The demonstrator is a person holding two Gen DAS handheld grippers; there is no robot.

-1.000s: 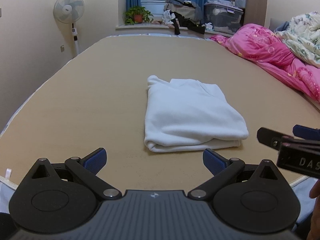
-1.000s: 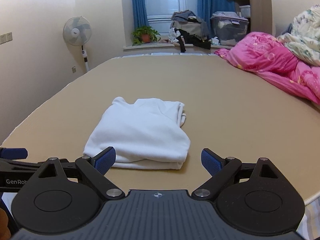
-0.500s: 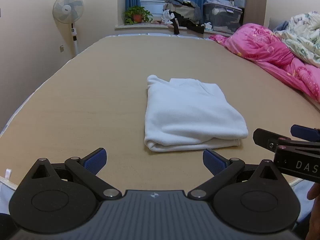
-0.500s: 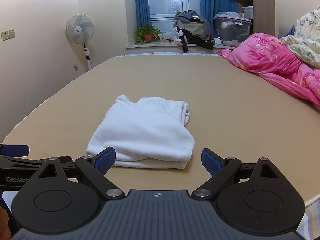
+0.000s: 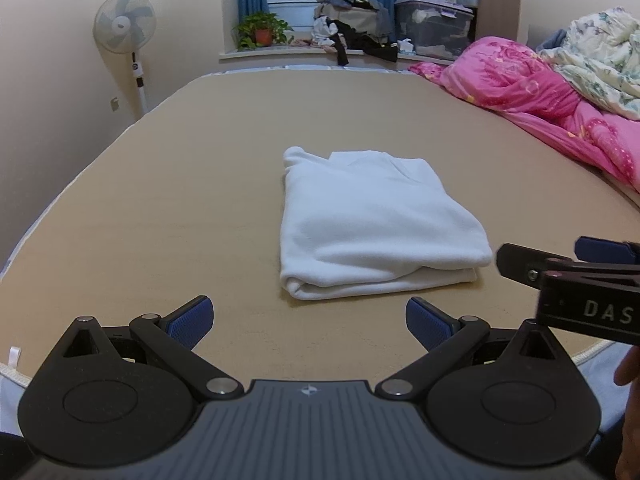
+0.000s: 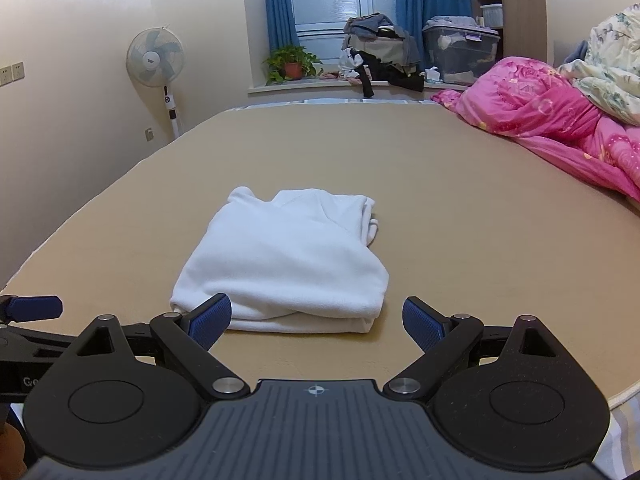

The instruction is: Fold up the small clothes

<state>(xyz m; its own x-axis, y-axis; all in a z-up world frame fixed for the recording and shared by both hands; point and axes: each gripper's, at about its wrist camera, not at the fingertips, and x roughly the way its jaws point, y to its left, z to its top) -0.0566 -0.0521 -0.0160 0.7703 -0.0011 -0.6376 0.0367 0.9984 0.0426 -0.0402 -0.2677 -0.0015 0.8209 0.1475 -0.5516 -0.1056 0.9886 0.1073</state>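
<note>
A white garment (image 5: 372, 224) lies folded into a compact rectangle on the tan bed surface (image 5: 180, 200); it also shows in the right wrist view (image 6: 288, 264). My left gripper (image 5: 307, 322) is open and empty, a short way in front of the garment's near edge. My right gripper (image 6: 316, 322) is open and empty, its left blue pad just at the garment's near fold. The right gripper's finger shows at the right edge of the left wrist view (image 5: 572, 272).
A pink quilt (image 5: 540, 100) and a floral duvet (image 5: 600, 60) are heaped along the bed's right side. A standing fan (image 5: 124, 28) is at the far left wall. A potted plant (image 5: 262, 32), clothes pile and storage box (image 5: 434, 24) sit on the window sill.
Both grippers have crept slightly closer to the folded garment. The garment has not moved and both grippers stay open.
</note>
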